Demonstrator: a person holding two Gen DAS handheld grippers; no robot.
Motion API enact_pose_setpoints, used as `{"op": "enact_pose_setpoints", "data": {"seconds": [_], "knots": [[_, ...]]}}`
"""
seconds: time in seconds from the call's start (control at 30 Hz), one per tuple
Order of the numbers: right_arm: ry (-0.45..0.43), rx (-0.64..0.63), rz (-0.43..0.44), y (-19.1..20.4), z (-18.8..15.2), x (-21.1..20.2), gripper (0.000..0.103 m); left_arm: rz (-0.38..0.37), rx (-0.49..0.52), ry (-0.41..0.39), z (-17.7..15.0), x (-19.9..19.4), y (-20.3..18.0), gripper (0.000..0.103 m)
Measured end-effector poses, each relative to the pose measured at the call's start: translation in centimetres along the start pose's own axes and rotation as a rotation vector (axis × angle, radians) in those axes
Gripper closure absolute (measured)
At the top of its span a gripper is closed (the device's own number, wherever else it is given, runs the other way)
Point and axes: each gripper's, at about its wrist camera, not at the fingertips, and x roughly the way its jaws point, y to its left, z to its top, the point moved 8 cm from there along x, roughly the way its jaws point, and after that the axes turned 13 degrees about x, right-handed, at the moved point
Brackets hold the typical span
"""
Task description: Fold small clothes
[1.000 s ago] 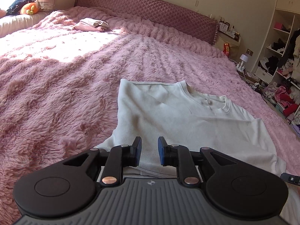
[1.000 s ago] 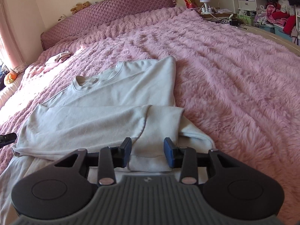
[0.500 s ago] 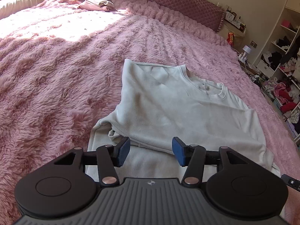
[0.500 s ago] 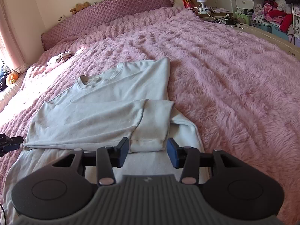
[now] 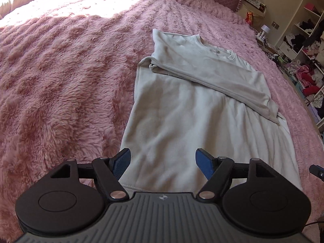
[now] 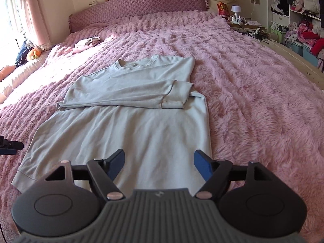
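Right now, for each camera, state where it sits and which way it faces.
Left wrist: on the left gripper, looking down along its open fingers over the sweatshirt hem toward the headboard; the right gripper's tip shows at the right edge.
Right wrist: on the right gripper, open, same direction; the left gripper's tip shows at the left edge.
Both share the sweatshirt with sleeves folded across, the pink blanket and the folded clothes beyond.

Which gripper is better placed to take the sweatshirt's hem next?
Roughly even, slight edge left. Left gripper and right gripper are both open over the sweatshirt; the hem sits nearest the left.
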Motion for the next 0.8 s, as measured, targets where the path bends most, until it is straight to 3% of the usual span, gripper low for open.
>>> {"op": "enact_pose_setpoints", "data": {"seconds": [0.2,0.3,0.47,0.67,0.8], "knots": [[0.057,0.023,-0.076,-2.8,-3.0,-1.3,0.024,-0.008,-0.090,0.028,-3.6,-0.8,2.1,0.018],[0.080,0.028,-0.094,-3.8,-3.9,-1.5,0.023,0.041,-0.111,0.045,-4.8,-0.1,3.2,0.018],[0.132,0.058,-0.082,-4.9,-5.0,-1.2,0.025,-0.078,-0.244,0.040,-6.1,0.8,4.1,0.023],[0.191,0.117,-0.072,-5.9,-6.1,0.1,0.034,-0.092,-0.283,0.050,-6.6,1.3,4.4,0.023],[0.221,0.133,-0.065,-6.1,-6.6,1.0,0.035,-0.132,-0.288,0.046,-6.7,1.6,4.3,0.023]]}}
